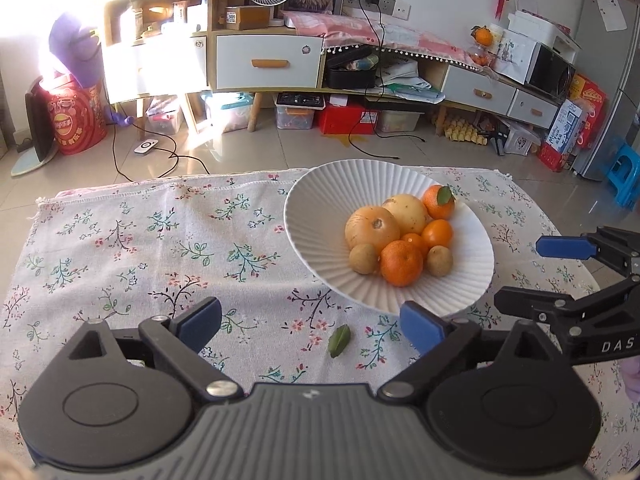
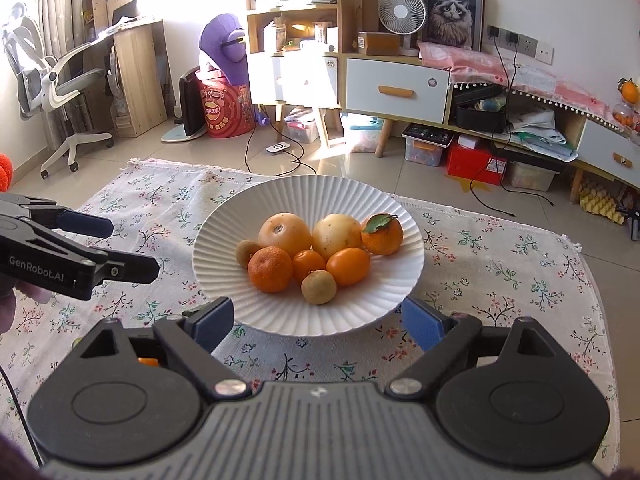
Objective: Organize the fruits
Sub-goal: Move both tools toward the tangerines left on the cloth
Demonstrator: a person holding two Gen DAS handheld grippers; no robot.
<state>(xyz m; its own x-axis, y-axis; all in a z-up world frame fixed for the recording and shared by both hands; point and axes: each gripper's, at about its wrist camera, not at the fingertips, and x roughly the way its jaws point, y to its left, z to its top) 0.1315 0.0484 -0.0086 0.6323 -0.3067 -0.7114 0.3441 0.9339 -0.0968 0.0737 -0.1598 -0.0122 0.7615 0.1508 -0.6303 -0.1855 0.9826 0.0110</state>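
A white ribbed plate on a floral cloth holds two large pale yellow fruits, several oranges, one with a green leaf, and two small brown fruits. In the left wrist view my left gripper stands open over the cloth, left of the plate's near rim. A loose green leaf lies between its fingers. My right gripper is open, with the plate's front rim in the gap and its pads apart from it. Each gripper shows in the other's view.
A bit of something orange shows under my right gripper's left linkage. The cloth covers a low table with its far edge towards a tiled floor. Beyond stand a cabinet, storage boxes, cables and an office chair.
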